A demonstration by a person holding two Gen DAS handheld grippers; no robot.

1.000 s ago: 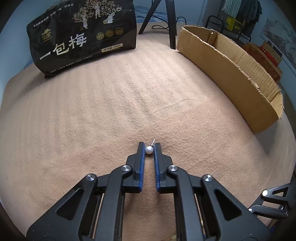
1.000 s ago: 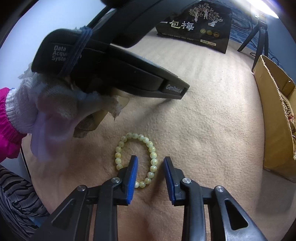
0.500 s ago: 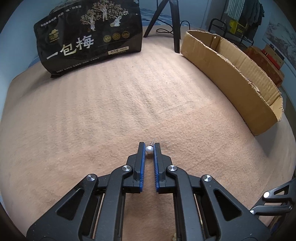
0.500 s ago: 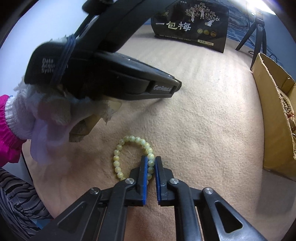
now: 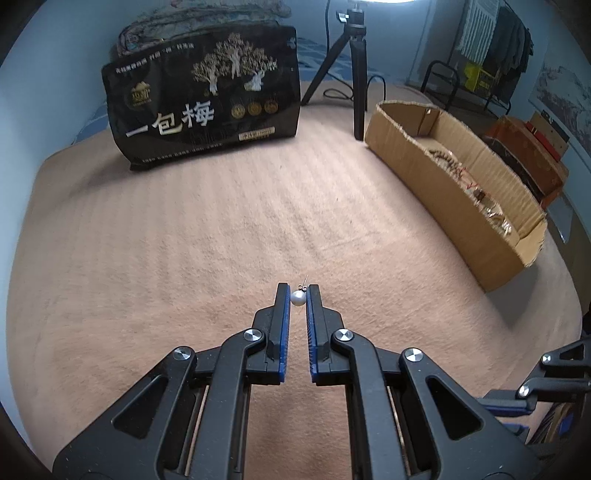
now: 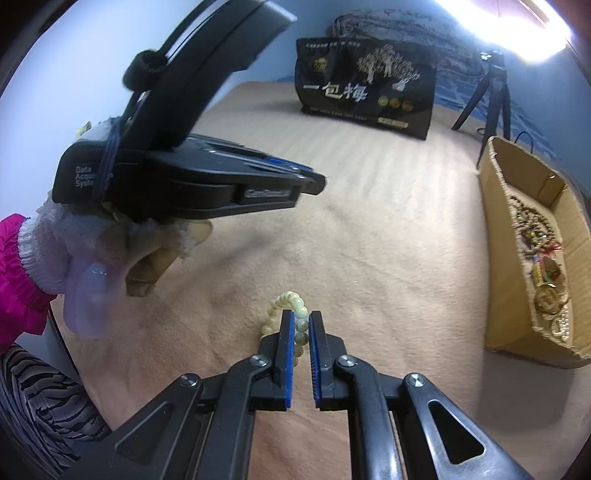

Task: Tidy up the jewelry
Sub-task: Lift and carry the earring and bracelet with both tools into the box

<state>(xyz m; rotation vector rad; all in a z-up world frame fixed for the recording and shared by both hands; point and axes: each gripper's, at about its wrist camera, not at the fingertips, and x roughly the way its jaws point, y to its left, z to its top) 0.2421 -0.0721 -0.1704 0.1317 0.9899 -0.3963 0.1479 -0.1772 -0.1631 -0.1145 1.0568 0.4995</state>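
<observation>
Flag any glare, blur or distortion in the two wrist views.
Left wrist: strong fisheye bend, dark corners, mild blur on the cardboard box; the pearl earring is sharp. Right wrist: blown-out lamp glare top right; the gloved hand is soft.

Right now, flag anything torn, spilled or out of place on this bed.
The cardboard box is damaged: its rim is ragged and one end corner is torn and sagging. The jewelry inside lies in a tangled heap, not sorted. Nothing has spilled onto the blanket.
</observation>
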